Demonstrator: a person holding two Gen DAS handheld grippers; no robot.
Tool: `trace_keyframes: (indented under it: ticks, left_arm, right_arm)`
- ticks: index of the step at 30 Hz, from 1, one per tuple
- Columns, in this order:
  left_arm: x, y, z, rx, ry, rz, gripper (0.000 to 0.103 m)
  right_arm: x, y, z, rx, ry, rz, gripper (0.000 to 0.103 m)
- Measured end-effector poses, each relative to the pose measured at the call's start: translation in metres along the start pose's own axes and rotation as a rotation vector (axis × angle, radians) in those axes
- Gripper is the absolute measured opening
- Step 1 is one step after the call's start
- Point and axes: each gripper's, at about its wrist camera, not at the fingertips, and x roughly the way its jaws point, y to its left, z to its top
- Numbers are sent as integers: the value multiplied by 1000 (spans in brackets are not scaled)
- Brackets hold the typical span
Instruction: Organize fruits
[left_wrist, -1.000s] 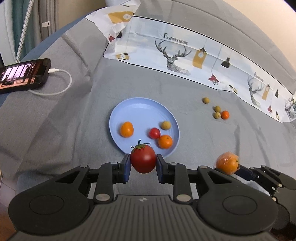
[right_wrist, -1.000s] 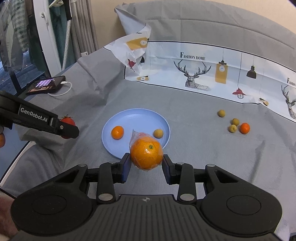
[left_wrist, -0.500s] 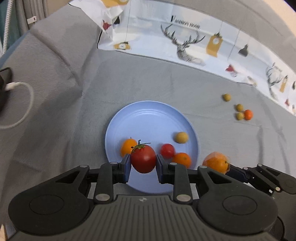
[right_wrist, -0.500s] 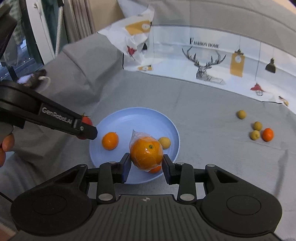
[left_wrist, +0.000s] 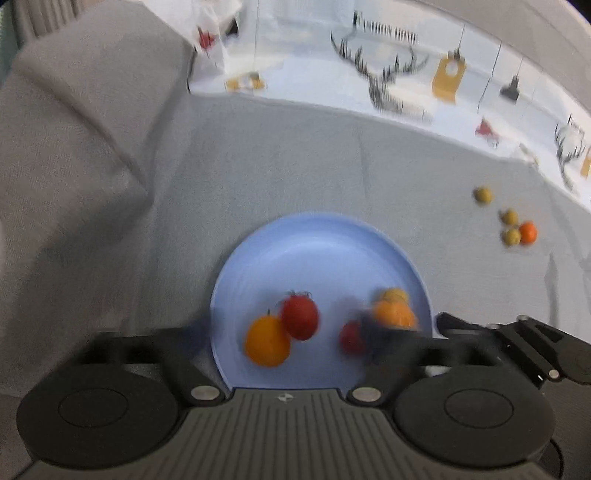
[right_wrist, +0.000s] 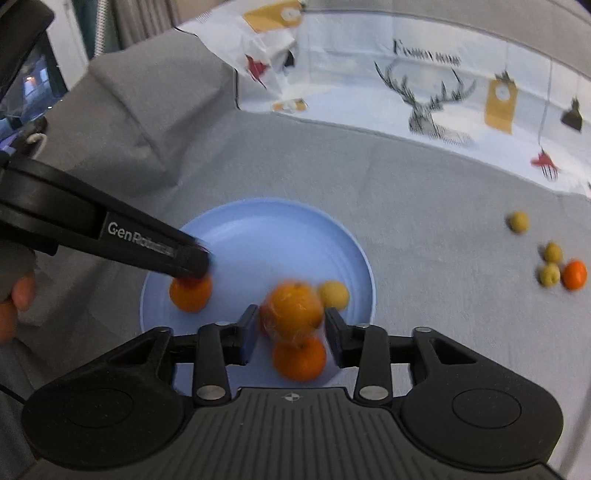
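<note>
Between both grippers' just-opened jaws, fruit drops free; left gripper released the tomato, right gripper the orange, onto the plate.

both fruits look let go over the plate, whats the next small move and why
Probably lift both grippers straight up and clear. The left gripper has just opened wide, with the tomato free on the blue plate. The right gripper has just been opening, its fingers apart from the wrapped orange, which sits above the plate.
</note>
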Motion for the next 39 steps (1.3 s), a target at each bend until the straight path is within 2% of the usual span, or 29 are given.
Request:
trace_keyframes:
  ticks: [1, 2, 3, 6, 10, 14, 20, 28, 39]
  left_arm:
    - [-10, 0, -1, -1, -40, 2, 102]
    - [-17, -1, -2, 15, -53, 2, 102]
    - [-24, -3, -3, 32, -54, 4, 102]
    - [-51, -5, -16, 42, -74, 25, 102]
    - [-89, -9, -43, 30, -60, 57, 103]
    - [-120, -8, -69, -1, -44, 73, 103]
    - [-165, -12, -97, 13, -112, 129, 103]
    - [-195, -33, -134, 92, -160, 176, 103]
    - [-215, -37, -157, 82, -188, 220, 103]
  right_arm:
    - [-4, 1, 2, -17, -13, -2, 65]
    - [-8, 2, 3, -31, -23, -4, 78]
    - [-14, 3, 3, -48, -29, -11, 83]
    - [-38, 3, -6, -60, -23, -24, 88]
    - [-79, 4, -28, -24, -4, -15, 89]
    - [-124, 14, -46, -17, -43, -38, 94]
    - [-171, 27, -58, -69, -137, -65, 96]
    - [-209, 39, -75, -48, -203, -99, 98]
    - [-246, 51, -98, -92, -267, -142, 100]
